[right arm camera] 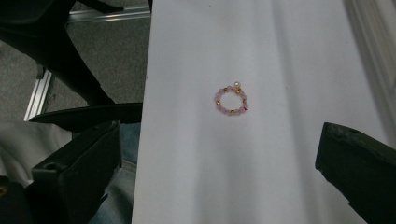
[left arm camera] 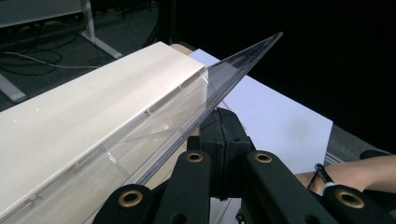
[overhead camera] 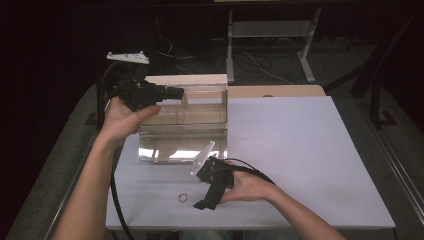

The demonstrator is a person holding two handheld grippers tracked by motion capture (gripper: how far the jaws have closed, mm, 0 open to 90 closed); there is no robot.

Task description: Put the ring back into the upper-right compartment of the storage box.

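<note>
A clear plastic box [overhead camera: 182, 131] stands at the back left of the white table top [overhead camera: 300, 150], with a cream strip [overhead camera: 186, 79] along its far edge. My left gripper [overhead camera: 176, 92] is over the box's top left, shut on the edge of the box's raised clear lid [left arm camera: 233, 70]; in the left gripper view its jaws meet at the lid's edge [left arm camera: 224, 123]. A small pink bead bracelet [overhead camera: 183, 198] lies flat near the table's front edge. My right gripper [overhead camera: 204, 203] is just right of it, open, and the bracelet [right arm camera: 230, 101] lies a little beyond its wide-apart jaws [right arm camera: 219, 140].
The cream strip [left arm camera: 93, 107] runs beside the clear lid. Table legs and cables [overhead camera: 270, 65] are on the floor behind the table. A wooden board [overhead camera: 280, 91] shows past the table top's far edge. The person's lap [right arm camera: 70, 140] is below the front edge.
</note>
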